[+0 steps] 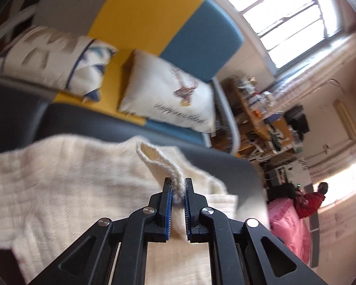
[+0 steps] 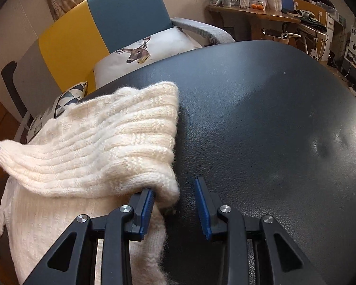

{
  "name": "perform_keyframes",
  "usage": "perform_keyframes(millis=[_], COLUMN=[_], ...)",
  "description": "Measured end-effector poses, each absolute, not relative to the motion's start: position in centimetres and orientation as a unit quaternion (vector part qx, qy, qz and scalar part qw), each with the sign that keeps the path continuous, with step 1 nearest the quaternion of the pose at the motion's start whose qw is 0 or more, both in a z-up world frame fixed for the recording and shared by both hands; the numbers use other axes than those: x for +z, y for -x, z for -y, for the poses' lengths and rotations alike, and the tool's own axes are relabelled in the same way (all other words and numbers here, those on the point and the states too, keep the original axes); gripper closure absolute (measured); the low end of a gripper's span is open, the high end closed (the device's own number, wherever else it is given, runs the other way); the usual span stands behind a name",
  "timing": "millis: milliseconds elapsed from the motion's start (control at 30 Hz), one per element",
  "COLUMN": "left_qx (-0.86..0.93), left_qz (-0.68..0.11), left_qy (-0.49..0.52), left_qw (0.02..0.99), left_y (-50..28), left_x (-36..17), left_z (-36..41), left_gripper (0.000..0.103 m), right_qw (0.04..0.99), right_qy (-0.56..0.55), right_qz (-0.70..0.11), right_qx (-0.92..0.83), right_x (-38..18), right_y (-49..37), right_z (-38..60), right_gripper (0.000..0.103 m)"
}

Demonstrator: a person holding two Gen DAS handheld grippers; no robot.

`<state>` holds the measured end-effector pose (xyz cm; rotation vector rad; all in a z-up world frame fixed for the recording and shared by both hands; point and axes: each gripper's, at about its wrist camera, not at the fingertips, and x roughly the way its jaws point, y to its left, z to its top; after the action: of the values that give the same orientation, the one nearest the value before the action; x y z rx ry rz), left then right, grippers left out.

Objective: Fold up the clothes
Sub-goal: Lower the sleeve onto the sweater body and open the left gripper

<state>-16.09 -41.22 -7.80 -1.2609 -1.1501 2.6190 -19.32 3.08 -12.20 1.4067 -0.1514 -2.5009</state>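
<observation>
A cream knitted sweater [image 1: 66, 180] lies on a black padded table [image 1: 225, 166]. My left gripper [image 1: 178, 181] is shut on a ribbed edge of the knit, and a loop of that edge stands up past the fingertips. In the right wrist view the sweater [image 2: 102, 140] covers the left part of the table [image 2: 261, 109], with one fold lifted toward the left border. My right gripper [image 2: 173, 186] is open. A fuzzy corner of the fold drapes over its left finger [image 2: 146, 204]. The right finger [image 2: 203, 204] is over bare table.
Behind the table stands a sofa [image 2: 121, 11] in yellow, blue and grey, with a deer-print cushion [image 2: 144, 54] and a patterned cushion [image 1: 57, 57]. A cluttered wooden desk [image 2: 256, 11] is at the back right. A pink cover [image 1: 289, 228] lies below the table's right end.
</observation>
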Motion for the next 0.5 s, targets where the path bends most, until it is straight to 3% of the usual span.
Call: perform_keyframes(millis=[233, 500], left_qx=[0.801, 0.792], left_qz=[0.385, 0.412], left_qy=[0.455, 0.447], left_qw=[-0.057, -0.051], left_y=[13.1, 11.4], left_x=[-16.5, -18.3], left_z=[42.9, 43.8], left_gripper=[0.095, 0.095], right_qw=[0.168, 0.239], right_qy=[-0.495, -0.484], right_qz=[0.029, 0.046], right_qx=[-0.852, -0.840], right_x=[-11.5, -7.8], right_y=[20.0, 19.1], right_z=[-3.3, -2.8], right_gripper=[0.069, 0.069])
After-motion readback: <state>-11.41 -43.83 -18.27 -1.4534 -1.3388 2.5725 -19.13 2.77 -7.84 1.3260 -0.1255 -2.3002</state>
